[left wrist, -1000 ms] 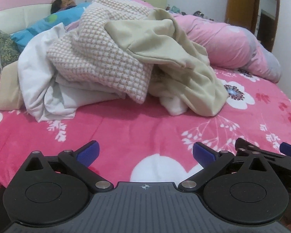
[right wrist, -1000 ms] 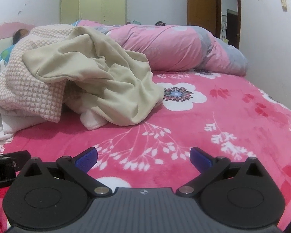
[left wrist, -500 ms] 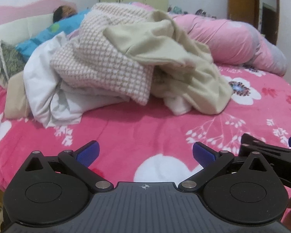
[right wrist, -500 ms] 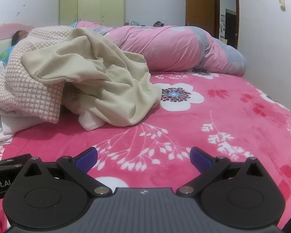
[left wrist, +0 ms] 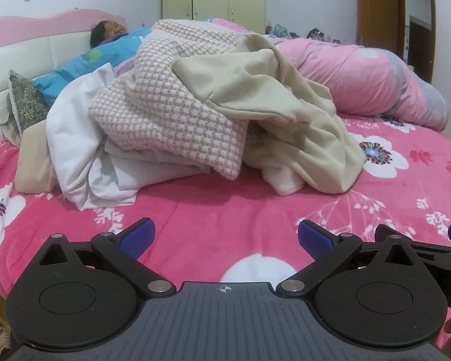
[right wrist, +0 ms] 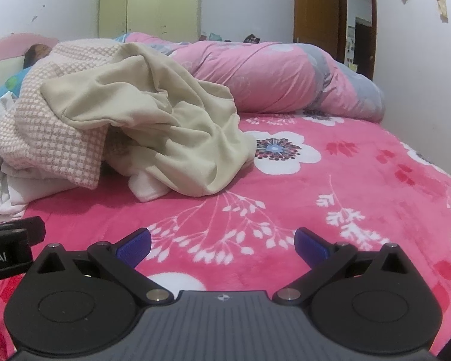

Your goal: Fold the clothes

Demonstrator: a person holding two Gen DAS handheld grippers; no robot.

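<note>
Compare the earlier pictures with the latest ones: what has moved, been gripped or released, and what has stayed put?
Only the viewpoints shifted: the left hand-held gripper swung slightly left, showing more headboard; the right hand-held gripper barely moved. Nothing was gripped or released; both stay open and empty. The pile, with the beige garment over the checked knit, lies unchanged on the pink blanket.

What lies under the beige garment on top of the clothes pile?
The beige garment drapes over a checked knit and a white cloth peeking out at its front edge. Anything deeper is covered.
</note>
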